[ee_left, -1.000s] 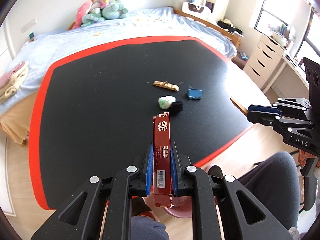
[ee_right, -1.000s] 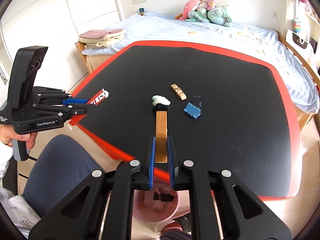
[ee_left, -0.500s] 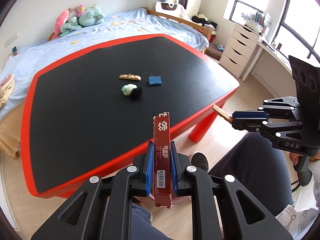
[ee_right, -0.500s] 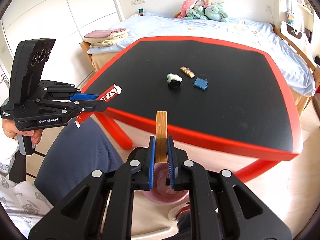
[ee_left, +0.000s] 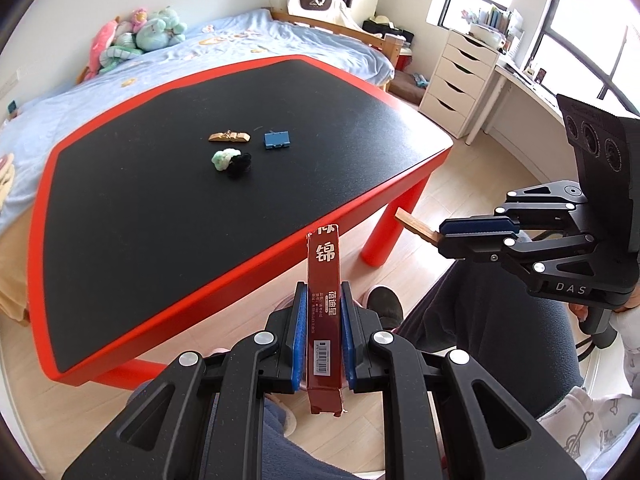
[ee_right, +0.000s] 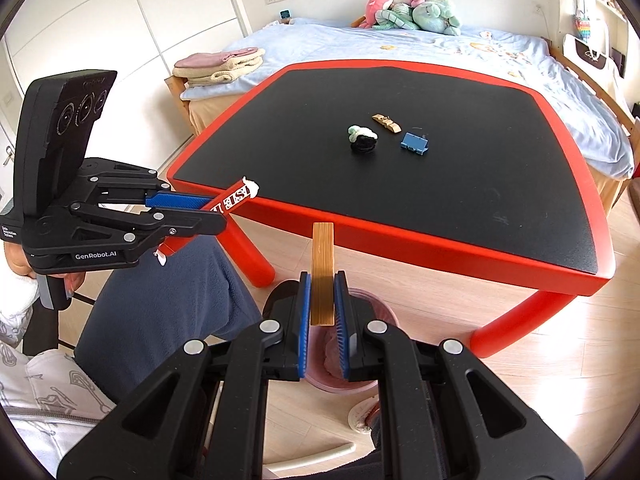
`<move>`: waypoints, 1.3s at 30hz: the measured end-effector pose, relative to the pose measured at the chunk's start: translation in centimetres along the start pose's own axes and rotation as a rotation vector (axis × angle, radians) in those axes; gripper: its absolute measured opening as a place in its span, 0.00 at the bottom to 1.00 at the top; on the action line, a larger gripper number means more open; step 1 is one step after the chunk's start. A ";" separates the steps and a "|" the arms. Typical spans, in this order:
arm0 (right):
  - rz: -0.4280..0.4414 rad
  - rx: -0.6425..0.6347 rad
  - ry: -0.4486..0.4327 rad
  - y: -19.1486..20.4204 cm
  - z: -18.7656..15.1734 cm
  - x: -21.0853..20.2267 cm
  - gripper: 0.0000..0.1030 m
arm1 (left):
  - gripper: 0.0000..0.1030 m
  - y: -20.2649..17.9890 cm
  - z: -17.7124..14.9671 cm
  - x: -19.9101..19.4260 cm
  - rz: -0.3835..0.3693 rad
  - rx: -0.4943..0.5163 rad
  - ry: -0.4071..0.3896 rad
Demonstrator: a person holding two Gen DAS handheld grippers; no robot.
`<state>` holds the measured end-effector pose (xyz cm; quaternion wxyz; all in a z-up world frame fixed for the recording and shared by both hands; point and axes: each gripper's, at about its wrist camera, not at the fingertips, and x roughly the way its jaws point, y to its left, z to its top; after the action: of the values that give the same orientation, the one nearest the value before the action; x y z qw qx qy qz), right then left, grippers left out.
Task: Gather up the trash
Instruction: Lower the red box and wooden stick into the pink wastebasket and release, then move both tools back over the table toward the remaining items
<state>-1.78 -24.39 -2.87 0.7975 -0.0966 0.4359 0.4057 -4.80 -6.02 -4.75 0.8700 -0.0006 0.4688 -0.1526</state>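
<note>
My left gripper (ee_left: 323,300) is shut on a long red box (ee_left: 323,280) with white characters, held off the table's front edge. It also shows in the right wrist view (ee_right: 192,202). My right gripper (ee_right: 322,284) is shut on a flat wooden stick (ee_right: 322,268), held above a pink bin (ee_right: 360,376) on the floor. On the black table (ee_right: 480,184) lie a green-and-black wad (ee_left: 232,160), a tan wrapper (ee_left: 229,136) and a small blue piece (ee_left: 276,139).
The table has a red rim (ee_left: 240,272) and red legs (ee_left: 380,236). A person's legs in dark trousers (ee_right: 160,304) are left of the bin. A bed (ee_right: 400,44) stands behind the table, white drawers (ee_left: 460,76) to the right.
Both grippers have pulled back from over the table to off its front edge, each still holding its item. The right gripper now hangs over the pink bin.
</note>
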 end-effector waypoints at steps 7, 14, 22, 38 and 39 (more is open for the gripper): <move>0.006 0.001 0.004 -0.1 0.3 0.3 0.11 | 0.15 -0.3 -0.1 0.2 -0.004 0.009 0.006; -0.003 -0.006 0.018 -0.3 0.2 0.9 0.26 | 0.35 -0.4 0.1 0.6 -0.008 0.010 0.005; -0.036 0.052 -0.002 -1.3 -0.1 0.8 0.94 | 0.91 0.6 -0.1 0.0 0.051 -0.035 -0.046; -0.040 0.078 0.016 -1.3 -0.4 1.1 0.97 | 0.93 1.5 -0.3 -0.3 0.076 -0.085 -0.045; -0.041 0.078 0.016 -1.3 -0.4 1.1 0.97 | 0.93 1.6 -0.3 -0.3 0.076 -0.086 -0.044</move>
<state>-0.73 -24.84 -4.19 0.8055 -0.0774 0.4556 0.3709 -4.78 -4.35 -4.88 0.8846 -0.0237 0.4552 -0.0989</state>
